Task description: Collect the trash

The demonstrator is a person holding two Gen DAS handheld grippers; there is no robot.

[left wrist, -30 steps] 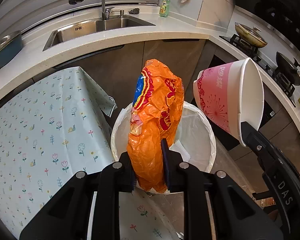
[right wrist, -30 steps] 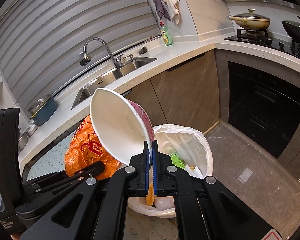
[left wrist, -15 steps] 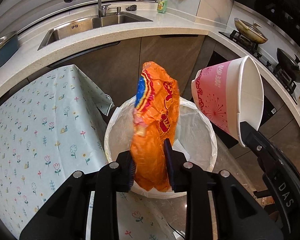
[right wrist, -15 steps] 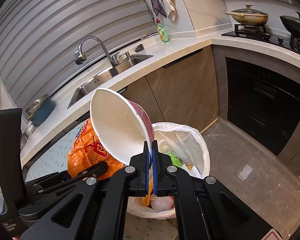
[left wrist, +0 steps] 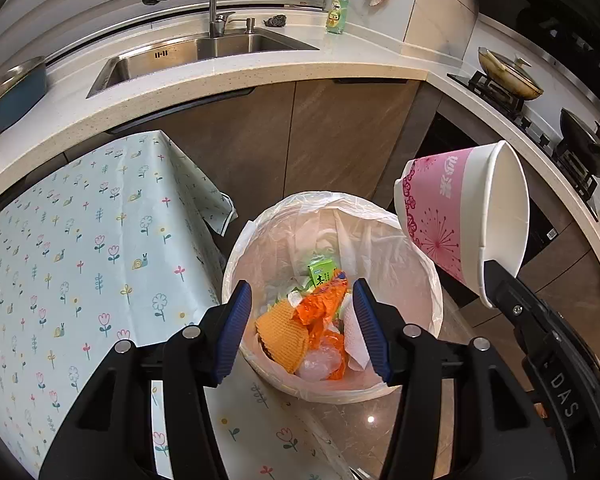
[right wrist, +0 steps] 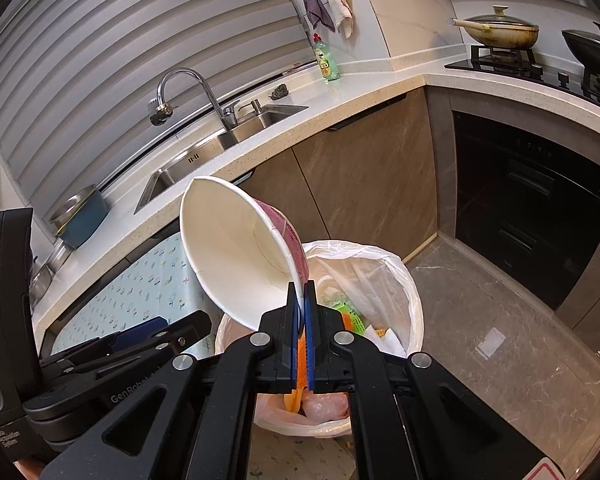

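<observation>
Hanging over the trash bin (left wrist: 428, 280), the left claw (left wrist: 304, 328) points steeply down into it, and its jaws are opening with nothing between them. Below the gap lies an orange wrapper (left wrist: 320, 308) on top of the other rubbish, next to a green carton (left wrist: 322, 272) and some white paper; it is inside the white liner bag, not held by anything.

The right claw (right wrist: 300, 312) is pressed together on the rim of a paper cup (right wrist: 236, 252), pink outside and white inside. The cup is tilted on its side, so its long axis runs nearly level, with the open mouth turned away from the bin and the base toward it. In the left wrist view the cup (left wrist: 464, 220) hangs above the right part of the bin's rim, more over the edge than over the middle. In the right wrist view the bin (right wrist: 414, 304) lies just ahead of and below this claw.

I judge that the next move depends on this: the cup is the thing nearest to the bin that is still held, and the right hand must carry it a little more toward the middle of the opening before letting go, otherwise it may strike the rim and fall on the floor (right wrist: 500, 320). The flowered cloth on the desk (left wrist: 80, 260) beside the bin shows no trash in these views.
</observation>
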